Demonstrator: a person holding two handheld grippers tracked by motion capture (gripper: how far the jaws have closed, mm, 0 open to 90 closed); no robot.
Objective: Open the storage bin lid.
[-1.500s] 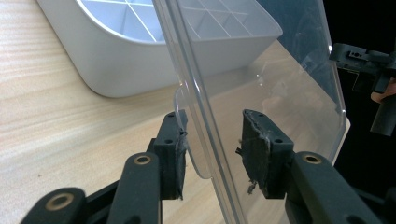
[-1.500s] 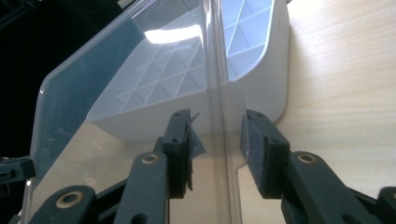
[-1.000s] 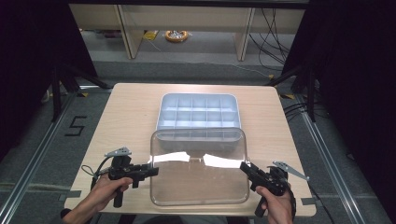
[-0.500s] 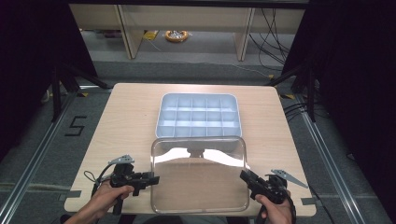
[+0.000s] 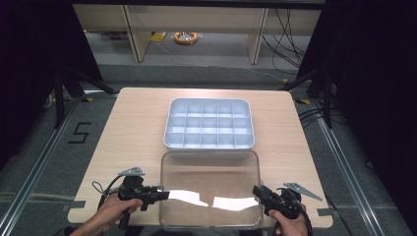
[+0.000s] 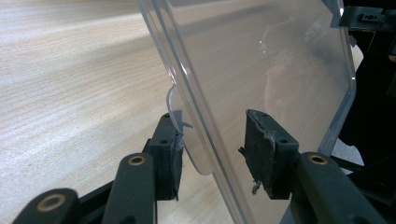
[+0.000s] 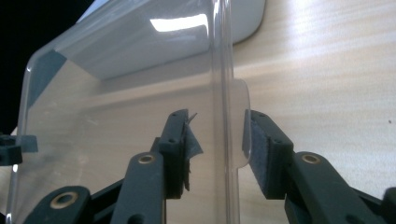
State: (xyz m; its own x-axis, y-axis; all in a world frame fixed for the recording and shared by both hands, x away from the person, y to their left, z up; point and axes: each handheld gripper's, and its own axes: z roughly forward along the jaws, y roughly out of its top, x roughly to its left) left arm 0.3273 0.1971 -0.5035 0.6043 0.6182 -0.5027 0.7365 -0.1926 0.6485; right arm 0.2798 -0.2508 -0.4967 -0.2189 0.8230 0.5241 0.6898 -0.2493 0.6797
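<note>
one clear lid (image 5: 210,189), two grippers (image 5: 160,195) (image 5: 259,192), apparently loosened

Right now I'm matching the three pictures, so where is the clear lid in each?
High view: lid at the table's near edge, in front of the tray.
Left gripper view: lid slants across the upper right, its edge between the jaws.
Right gripper view: lid at left and centre.
Shared landmark: the wooden table.

Left tongs (image 5: 164,194) and right tongs (image 5: 255,190), low, jaws just opening.
</note>
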